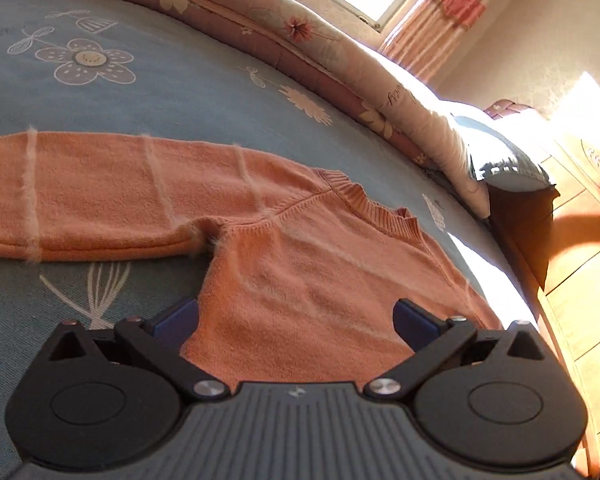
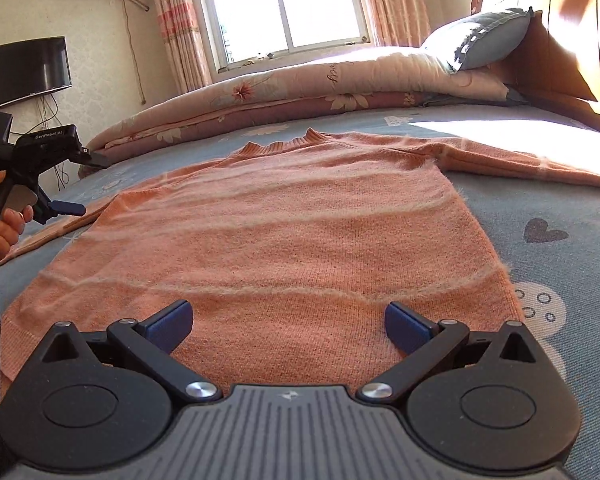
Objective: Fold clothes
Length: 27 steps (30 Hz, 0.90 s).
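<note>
Holding both tools above the orange sweater (image 2: pixel 268 232), you have it spread flat on the blue bedsheet (image 2: pixel 540 208), collar toward the rolled quilt (image 2: pixel 300 88), both sleeves stretched out sideways.

Left of the sweater, your left gripper (image 2: pixel 82 184) hangs over the sleeve there, its 2 jaws wide apart and holding nothing. Over the sweater's hem, your right gripper (image 2: pixel 288 328) hovers with jaws equally wide, also empty.

Judging by the spread, this fits either a garment laid out for folding or one opened again; no fold shows. Any fold would call for pinching a sleeve or edge.

Beyond the sweater lie the quilt and, to its right, a pillow (image 2: pixel 480 38); neither blocks you.
</note>
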Motion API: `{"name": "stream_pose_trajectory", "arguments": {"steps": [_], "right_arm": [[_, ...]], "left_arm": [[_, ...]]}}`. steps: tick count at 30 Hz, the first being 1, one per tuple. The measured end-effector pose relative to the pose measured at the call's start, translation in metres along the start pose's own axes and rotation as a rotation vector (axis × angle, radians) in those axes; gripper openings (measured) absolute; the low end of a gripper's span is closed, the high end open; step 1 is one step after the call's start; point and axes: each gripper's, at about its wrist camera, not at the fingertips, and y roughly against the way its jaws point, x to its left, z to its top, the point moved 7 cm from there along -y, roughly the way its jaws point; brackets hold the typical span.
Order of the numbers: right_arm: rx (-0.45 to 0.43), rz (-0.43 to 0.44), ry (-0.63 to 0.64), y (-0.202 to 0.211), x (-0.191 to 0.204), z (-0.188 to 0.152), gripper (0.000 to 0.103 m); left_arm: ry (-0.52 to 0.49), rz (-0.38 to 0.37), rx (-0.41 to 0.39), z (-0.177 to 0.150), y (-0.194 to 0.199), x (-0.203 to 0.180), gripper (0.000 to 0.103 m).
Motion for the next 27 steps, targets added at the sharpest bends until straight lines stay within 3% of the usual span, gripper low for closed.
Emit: {"name": "stream_pose_trajectory", "arguments": {"steps": [4,7,14,19,23,27], "right_arm": [[0.000,0.004,-0.001,0.001,0.001,0.000,0.103],[-0.001,0.004,0.000,0.000,0.001,0.000,0.103],[0.003,0.003,0.008,-0.001,0.002,0.000,0.103],[0.006,0.008,0.008,-0.002,0.001,0.000,0.103],[0.005,0.014,0.003,-0.002,0.001,-0.001,0.103],[0.005,0.014,0.004,-0.002,0.001,-0.001,0.103]], "left_arm": [[0.204,-0.067,-0.029,0.012,-0.018,0.037,0.102],[0.291,-0.120,-0.049,0.016,-0.033,0.051,0.102],[0.222,-0.102,-0.130,0.035,-0.057,0.044,0.102],[0.218,-0.118,-0.251,0.057,-0.049,0.054,0.102],[0.242,-0.145,-0.222,0.068,-0.046,0.063,0.102],[0.234,-0.038,-0.150,0.067,-0.039,0.061,0.102]]}}
